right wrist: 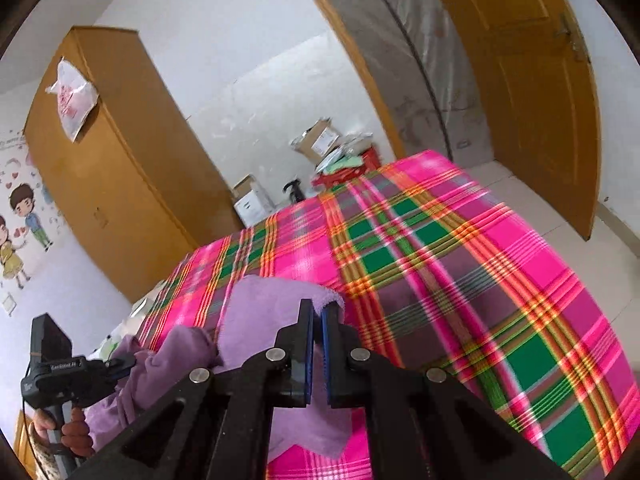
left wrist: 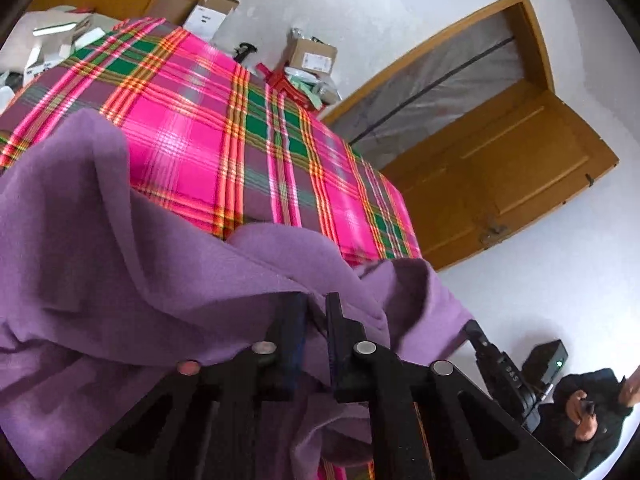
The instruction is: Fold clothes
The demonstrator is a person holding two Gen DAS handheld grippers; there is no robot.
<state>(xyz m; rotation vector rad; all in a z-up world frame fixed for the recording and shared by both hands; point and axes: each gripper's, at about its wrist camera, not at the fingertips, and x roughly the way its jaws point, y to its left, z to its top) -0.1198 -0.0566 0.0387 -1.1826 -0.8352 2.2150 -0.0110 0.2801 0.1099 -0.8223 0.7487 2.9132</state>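
The purple garment (left wrist: 120, 272) hangs bunched above the plaid bedspread (left wrist: 224, 128), stretched between both tools with its long axis running nine to three o'clock. The left gripper (left wrist: 316, 308) pinches a fold, fingers nearly closed and aimed toward twelve. The right gripper (right wrist: 317, 312) likewise clamps a purple edge, pointing at twelve.
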